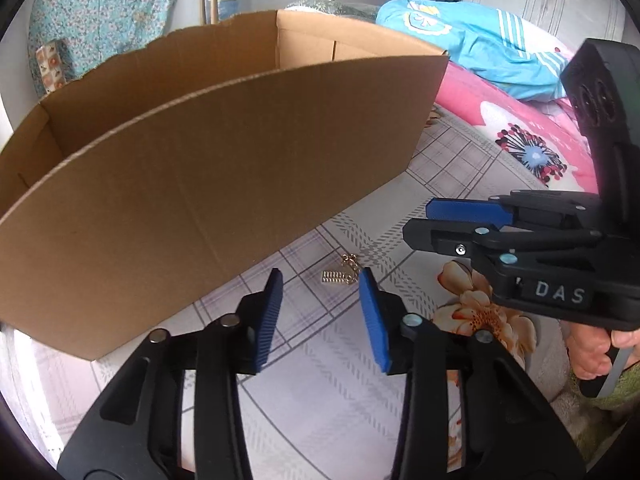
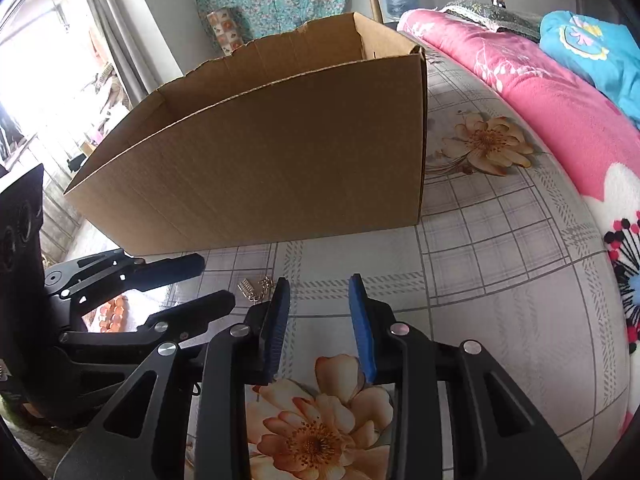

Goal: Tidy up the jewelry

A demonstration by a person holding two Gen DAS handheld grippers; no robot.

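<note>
A: Where's the jewelry?

B: A small gold piece lies flat on the checked bedsheet, just near of the cardboard box. It looks like a little comb-shaped pendant with a short chain curled at its far right end. Thin, shiny, very low to the cloth.

A: And the tongs?

B: The left gripper points straight at it, blue pads spread wide, nothing between them. The piece sits just beyond the fingertips, roughly centred in the gap. The right gripper is also spread and empty; in the left wrist view it hangs to the right, above the sheet. From the right wrist view the gold piece is just left of its left pad, between the two tools.

A: What could go wrong?

B: I'd judge the main risk is the pinch itself. The piece is flat and the sheet is soft, so closing pads may bunch up cloth or slide over the metal. The chain could dangle, snag on the fabric, or slip free on the way up. The box wall is tall and close, so a low carry might knock the rim.

A: Anything else nearby?

B: An orange beaded strand shows at the near left behind the left tool. A pink floral blanket lies far right.
</note>
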